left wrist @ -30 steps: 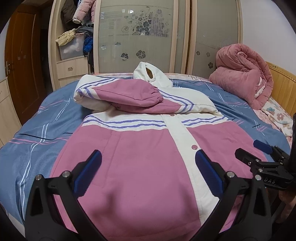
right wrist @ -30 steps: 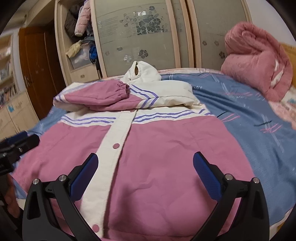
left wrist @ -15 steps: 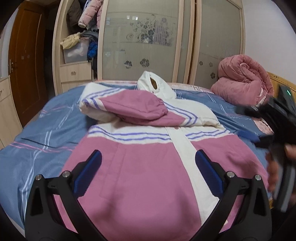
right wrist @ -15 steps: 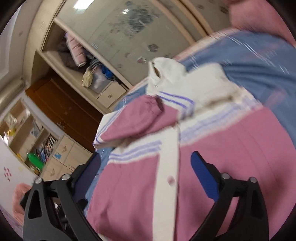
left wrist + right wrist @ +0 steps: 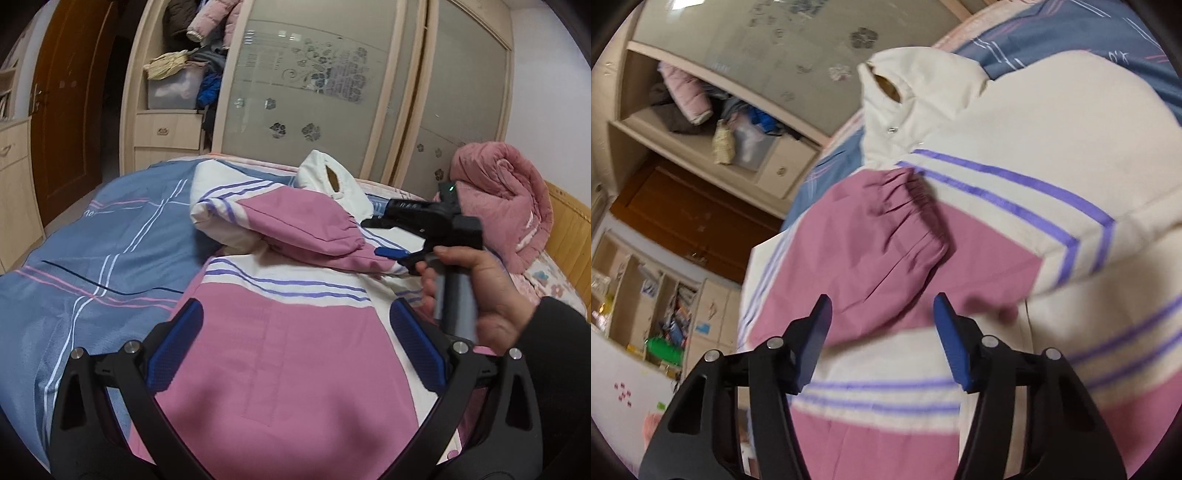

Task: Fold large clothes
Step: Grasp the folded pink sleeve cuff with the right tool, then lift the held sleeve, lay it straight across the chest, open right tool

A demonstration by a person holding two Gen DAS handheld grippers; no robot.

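Left tool (image 5: 295, 345) is held wide apart over the jacket (image 5: 280, 369) hem, nothing gripped. Right tool (image 5: 882, 332) is held partly spread just before the folded pink sleeve (image 5: 882, 236), empty. Jacket is spread on the bed (image 5: 92, 266).

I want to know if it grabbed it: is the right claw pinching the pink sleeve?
No, the right claw is open above the pink sleeve, its blue pads apart.
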